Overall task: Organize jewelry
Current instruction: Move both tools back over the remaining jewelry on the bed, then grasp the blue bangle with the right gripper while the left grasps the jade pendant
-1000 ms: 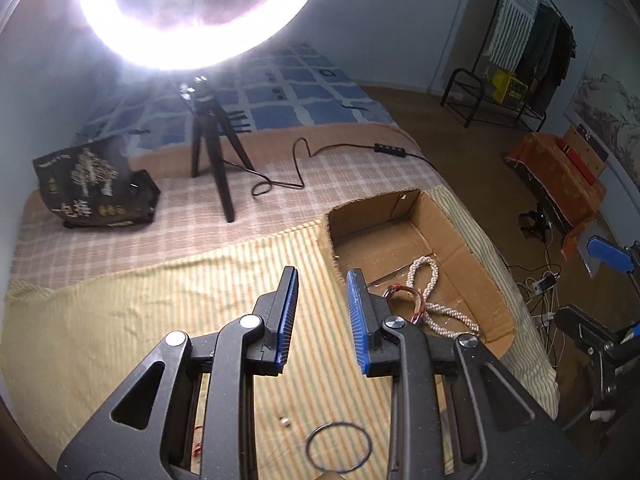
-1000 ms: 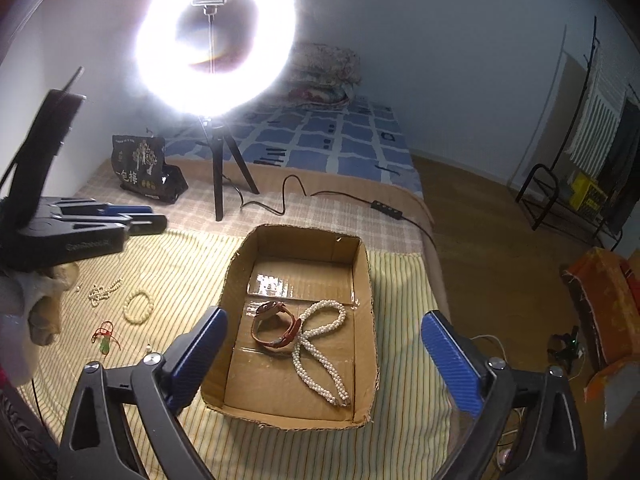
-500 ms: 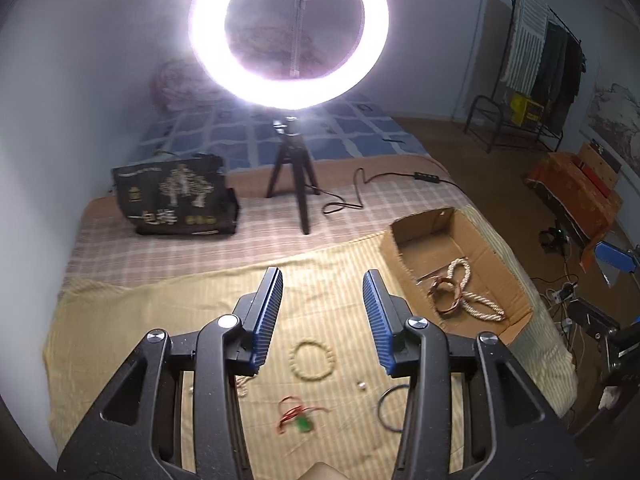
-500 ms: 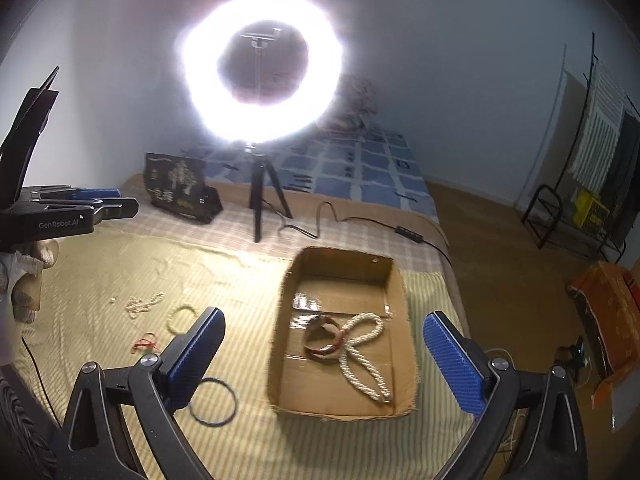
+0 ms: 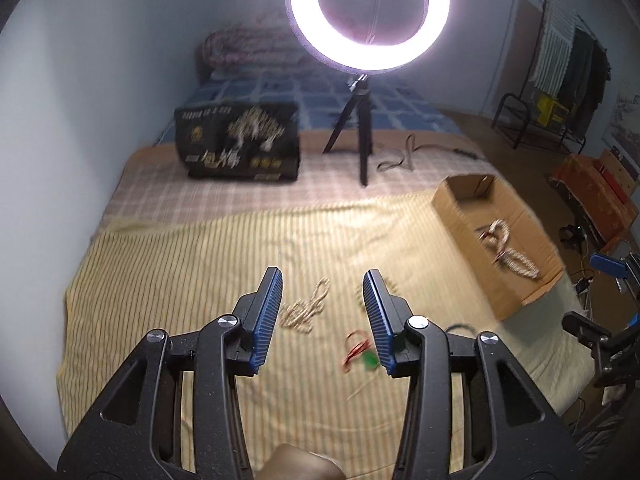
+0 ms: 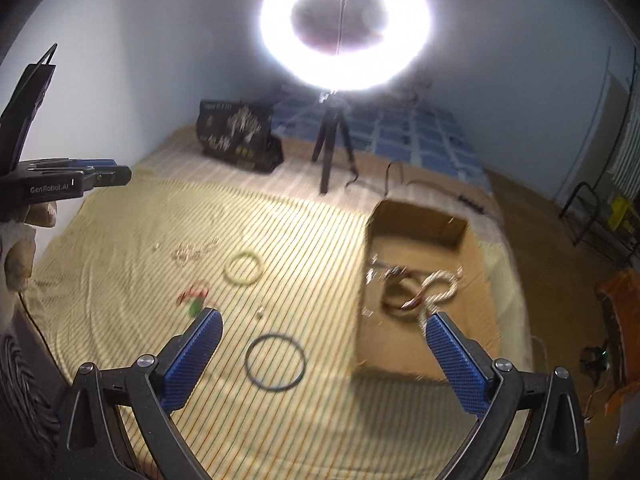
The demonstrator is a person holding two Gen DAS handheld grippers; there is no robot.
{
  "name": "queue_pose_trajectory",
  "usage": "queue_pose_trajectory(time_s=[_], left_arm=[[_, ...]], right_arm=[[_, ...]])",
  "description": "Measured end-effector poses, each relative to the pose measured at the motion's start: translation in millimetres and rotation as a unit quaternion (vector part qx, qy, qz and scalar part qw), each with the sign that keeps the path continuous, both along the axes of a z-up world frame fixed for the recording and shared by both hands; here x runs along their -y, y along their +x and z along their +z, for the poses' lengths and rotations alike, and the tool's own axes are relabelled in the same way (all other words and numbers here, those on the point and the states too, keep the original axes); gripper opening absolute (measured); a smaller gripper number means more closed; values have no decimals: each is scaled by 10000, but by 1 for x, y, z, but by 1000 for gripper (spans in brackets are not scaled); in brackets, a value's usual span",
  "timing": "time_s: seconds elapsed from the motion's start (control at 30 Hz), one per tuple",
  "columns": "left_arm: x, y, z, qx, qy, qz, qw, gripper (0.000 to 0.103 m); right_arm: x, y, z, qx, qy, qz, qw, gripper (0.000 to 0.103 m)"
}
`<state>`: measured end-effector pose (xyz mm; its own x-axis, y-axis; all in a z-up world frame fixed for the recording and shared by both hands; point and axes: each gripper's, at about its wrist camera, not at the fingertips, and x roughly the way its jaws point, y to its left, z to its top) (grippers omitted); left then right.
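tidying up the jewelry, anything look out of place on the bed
Yes: several pieces lie loose on the striped cloth rather than in the cardboard box: a black ring, a bead bracelet, a red-and-green charm.

Left gripper (image 5: 322, 280) held with jaws parted and nothing between the blue pads (image 5: 267, 320), aimed forward and slightly down. Right gripper (image 6: 322, 324) spread far wider, its two fingers well apart and likewise holding nothing, tilted downward. From the right wrist view, left gripper seen side-on at the left edge, raised and level, with a bit of the holding hand (image 6: 24, 248) showing beneath it.
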<state>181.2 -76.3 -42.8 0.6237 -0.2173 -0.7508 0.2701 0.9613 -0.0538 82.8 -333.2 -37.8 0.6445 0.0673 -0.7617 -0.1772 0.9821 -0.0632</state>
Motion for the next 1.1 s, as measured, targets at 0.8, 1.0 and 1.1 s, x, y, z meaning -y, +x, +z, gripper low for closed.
queue_pose_trajectory(time_s=[0.8,1.0,1.1], left_arm=[[1,18,-98,-1295,-587,-386,9891,43],[26,16,-125,-1673,-478,-549,9832,43],[33,16,-136,-1819,-418,-553,9809,43]], right_arm=[[-43,23,-106,-1464,442,770,9852,53],[-47,23,-117,-1577,296,836,9835,47],[-45,24,-119,-1586,289,818,9835,46]])
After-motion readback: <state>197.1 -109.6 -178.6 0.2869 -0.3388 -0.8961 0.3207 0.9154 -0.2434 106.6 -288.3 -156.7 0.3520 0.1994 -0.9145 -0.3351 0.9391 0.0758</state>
